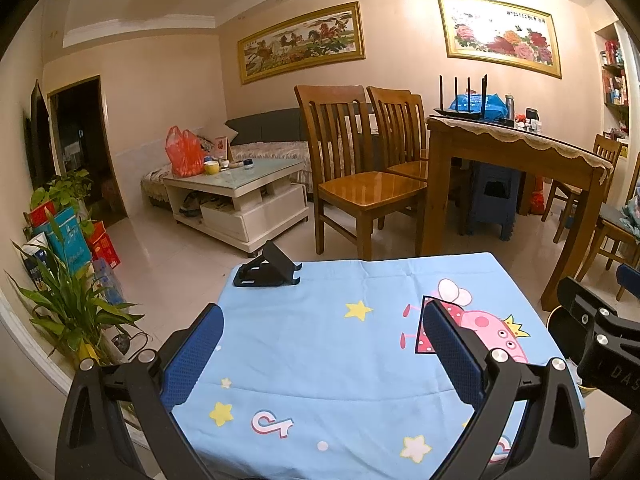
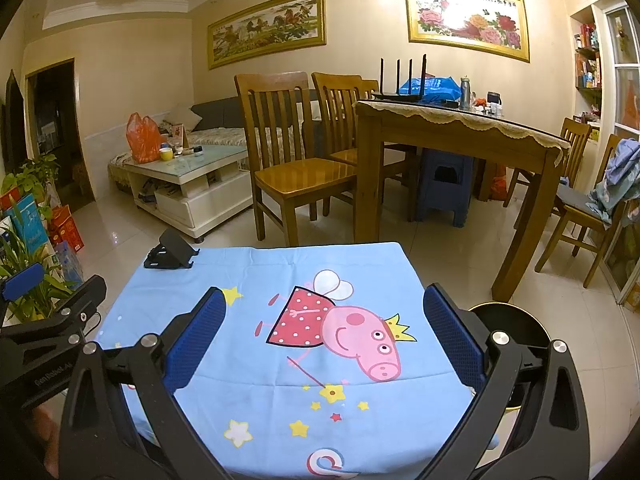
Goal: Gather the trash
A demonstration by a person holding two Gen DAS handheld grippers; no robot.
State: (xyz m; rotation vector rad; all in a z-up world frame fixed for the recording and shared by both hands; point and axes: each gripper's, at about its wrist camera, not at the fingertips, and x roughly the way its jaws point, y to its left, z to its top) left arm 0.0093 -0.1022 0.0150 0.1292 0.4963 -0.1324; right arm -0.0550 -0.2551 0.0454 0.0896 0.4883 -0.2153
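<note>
A small table covered with a light blue cartoon-pig cloth lies below both grippers. No loose trash shows on it. My left gripper is open and empty above the cloth's near left part. My right gripper is open and empty above the pig print. A round black bin with a gold rim stands on the floor just right of the table, partly hidden by my right finger. The right gripper's body shows at the right edge of the left wrist view.
A black phone stand sits at the cloth's far left corner. Beyond are wooden chairs, a wooden dining table, a white coffee table with an orange bag, and potted plants at the left.
</note>
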